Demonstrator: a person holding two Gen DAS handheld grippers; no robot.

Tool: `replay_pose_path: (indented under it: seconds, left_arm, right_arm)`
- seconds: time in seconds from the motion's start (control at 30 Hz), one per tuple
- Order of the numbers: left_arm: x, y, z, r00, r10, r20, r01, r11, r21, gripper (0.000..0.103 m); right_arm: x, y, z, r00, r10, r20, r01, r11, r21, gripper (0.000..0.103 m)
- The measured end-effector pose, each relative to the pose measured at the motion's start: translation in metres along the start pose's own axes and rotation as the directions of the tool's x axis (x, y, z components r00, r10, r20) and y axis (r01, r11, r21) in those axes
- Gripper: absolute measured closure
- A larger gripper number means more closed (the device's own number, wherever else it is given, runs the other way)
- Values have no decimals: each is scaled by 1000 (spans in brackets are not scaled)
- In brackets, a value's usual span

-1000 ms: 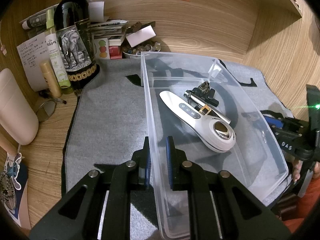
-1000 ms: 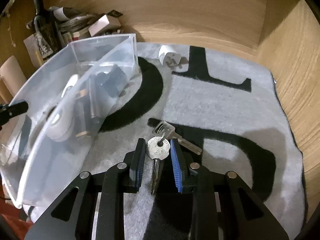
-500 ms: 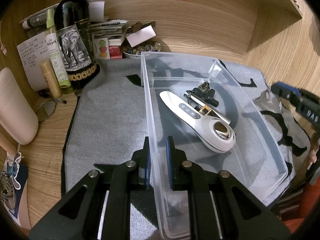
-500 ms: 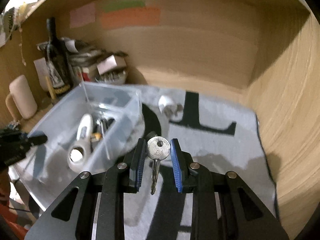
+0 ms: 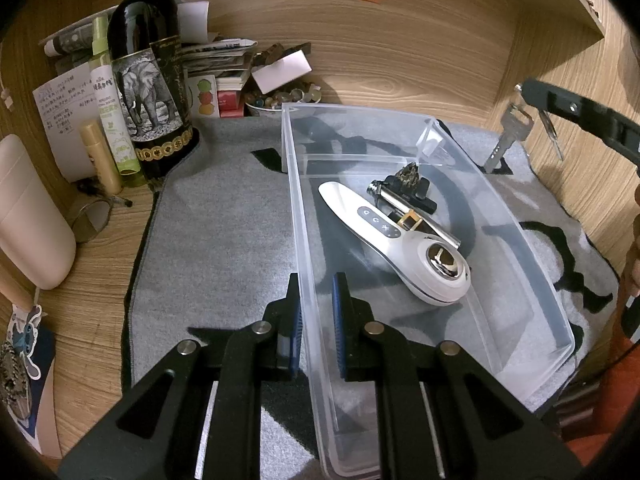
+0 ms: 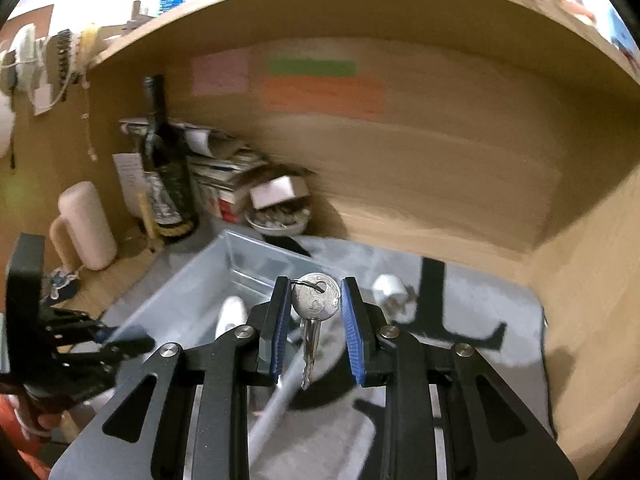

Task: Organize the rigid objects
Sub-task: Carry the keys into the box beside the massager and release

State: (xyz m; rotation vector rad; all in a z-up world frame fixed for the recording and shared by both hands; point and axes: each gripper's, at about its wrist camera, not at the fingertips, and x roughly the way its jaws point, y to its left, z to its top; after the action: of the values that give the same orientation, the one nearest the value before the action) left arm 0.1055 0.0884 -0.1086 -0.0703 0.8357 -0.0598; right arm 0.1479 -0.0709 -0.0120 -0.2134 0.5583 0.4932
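Your right claw (image 6: 312, 318) is clenched on the keys (image 6: 315, 303), which hang at centre frame above the clear bin (image 5: 500, 216). Your left claw (image 5: 316, 312) grips the bin's left wall, low in its frame.

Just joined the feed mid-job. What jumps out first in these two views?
The keys stand out first, pinched in the right gripper and held in the air above the grey mat, one key dangling below. Next is the clear plastic bin in the middle of the mat, its near wall clamped by the left gripper, with a white handheld device lying inside. A dark wine bottle stands at the back left.
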Motion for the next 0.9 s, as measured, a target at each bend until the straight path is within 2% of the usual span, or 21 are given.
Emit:
replay_pose_path:
  seconds: [0.23,0.53,0.83,0.9]
  left_arm:
    - [0,-1,0,1000,3,0,-3,1000,2,91]
    - [1,-2,0,1000,4,-1,-4,1000,3,91]
    - [0,-1,0,1000,4,0,-4,1000,2,91]
    - [0,-1,0,1000,5,0,-5,1000,1,91]
  right_arm:
    - [27,21,3,997,53,-47,-55,997,-56,80]
    - [79,31,-13,977,85,-196,-97,994,-55,80]
    - [90,31,-24,961,99,-257,-117,992,-55,80]
    - [87,31,-25,961,94,-260,-114,991,-63,76]
